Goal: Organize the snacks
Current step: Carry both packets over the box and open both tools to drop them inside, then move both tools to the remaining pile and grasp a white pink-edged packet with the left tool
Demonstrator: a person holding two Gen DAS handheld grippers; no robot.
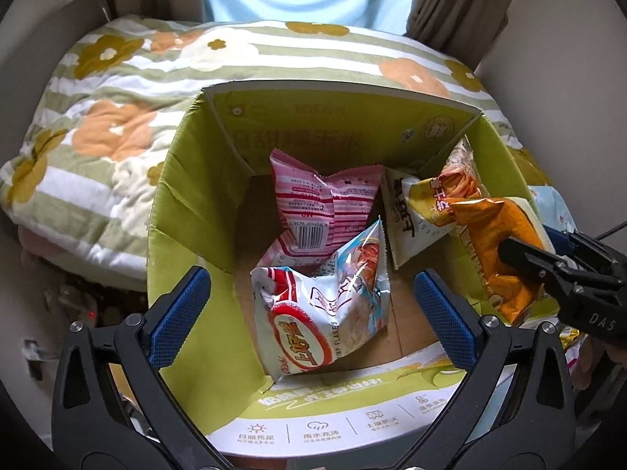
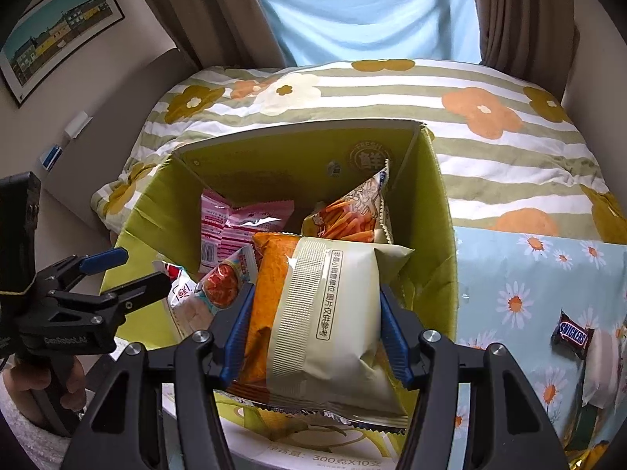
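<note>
Jaws: our right gripper (image 2: 313, 337) clamps an orange bag (image 2: 268, 293) over the box (image 2: 439, 235); left gripper (image 1: 313, 313) gapes, holding nothing
Risk: we judge the slick bag may slip or catch the box wall
Pose: both angled down over the box, on the bed (image 2: 490, 149)

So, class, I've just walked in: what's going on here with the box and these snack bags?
A person with a gripper in each hand is packing snacks into a green cardboard box on a bed. The right gripper is shut on an orange-and-cream snack bag, holding it over the box. The left gripper is open and holds nothing. A pink bag and a shrimp flakes bag are already inside. A Snickers bar still lies outside.
</note>
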